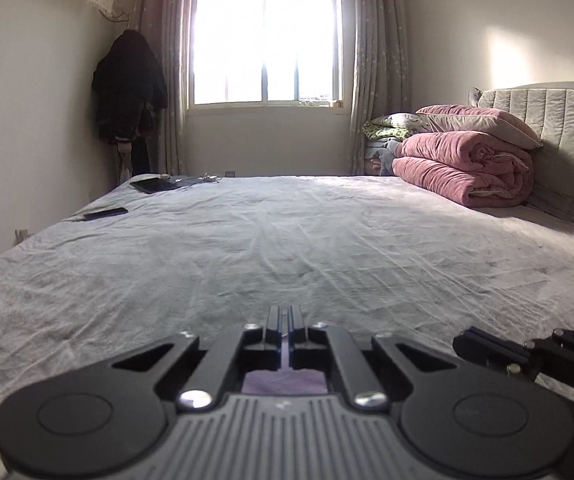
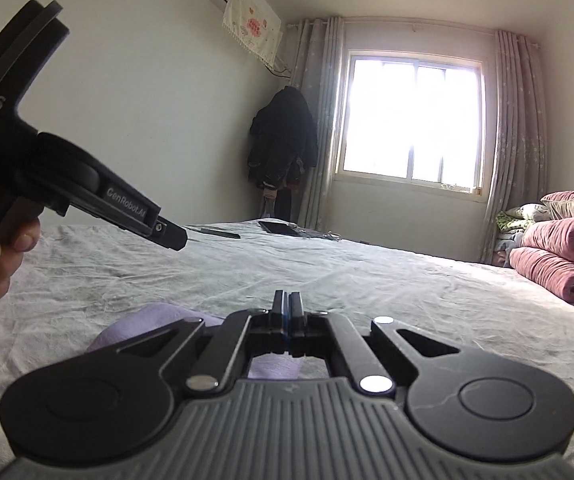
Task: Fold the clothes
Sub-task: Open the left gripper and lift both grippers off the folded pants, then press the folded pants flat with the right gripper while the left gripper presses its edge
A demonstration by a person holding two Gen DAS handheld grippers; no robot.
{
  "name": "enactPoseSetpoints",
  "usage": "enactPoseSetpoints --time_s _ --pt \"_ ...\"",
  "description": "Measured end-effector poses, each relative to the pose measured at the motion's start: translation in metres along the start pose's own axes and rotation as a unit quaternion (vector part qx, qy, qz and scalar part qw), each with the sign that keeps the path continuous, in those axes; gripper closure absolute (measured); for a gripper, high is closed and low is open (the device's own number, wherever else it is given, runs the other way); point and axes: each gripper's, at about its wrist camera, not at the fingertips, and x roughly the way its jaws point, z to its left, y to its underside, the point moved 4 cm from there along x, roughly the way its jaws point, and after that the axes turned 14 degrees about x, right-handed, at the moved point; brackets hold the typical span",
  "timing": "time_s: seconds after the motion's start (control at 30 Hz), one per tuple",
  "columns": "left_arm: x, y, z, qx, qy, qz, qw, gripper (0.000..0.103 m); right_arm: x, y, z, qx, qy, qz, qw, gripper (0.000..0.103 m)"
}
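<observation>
Wrinkled grey bedsheet (image 1: 287, 240) (bright window (image 1: 265, 46) beyond)

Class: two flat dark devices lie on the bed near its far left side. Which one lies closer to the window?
The larger one, the tablet, lies closer to the window. The slimmer phone lies nearer the camera, along the bed's left edge.

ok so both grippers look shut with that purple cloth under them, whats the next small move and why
Probably carry both grippers forward over the bed. The left gripper and right gripper are closed side by side, purple cloth showing beneath, with bare sheet ahead to lay it on.
</observation>
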Motion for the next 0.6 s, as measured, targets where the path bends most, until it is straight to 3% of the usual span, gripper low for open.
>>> enactPoseSetpoints --time_s 0.27,0.37,0.6 --pt "-0.024 -0.012 -0.028 0.080 -0.012 -0.093 0.9923 0.103 0.002 0.003 -0.011 0.017 0.003 0.000 1.000 0.103" --pt "-0.025 -0.014 -0.035 0.103 -0.025 -0.099 0.9895 0.103 0.004 0.004 -0.015 0.028 0.005 0.003 1.000 0.103" --pt "-0.035 -0.015 -0.049 0.188 -0.066 -0.113 0.9734 0.103 0.010 0.006 -0.015 0.041 -0.001 0.009 0.999 0.103"
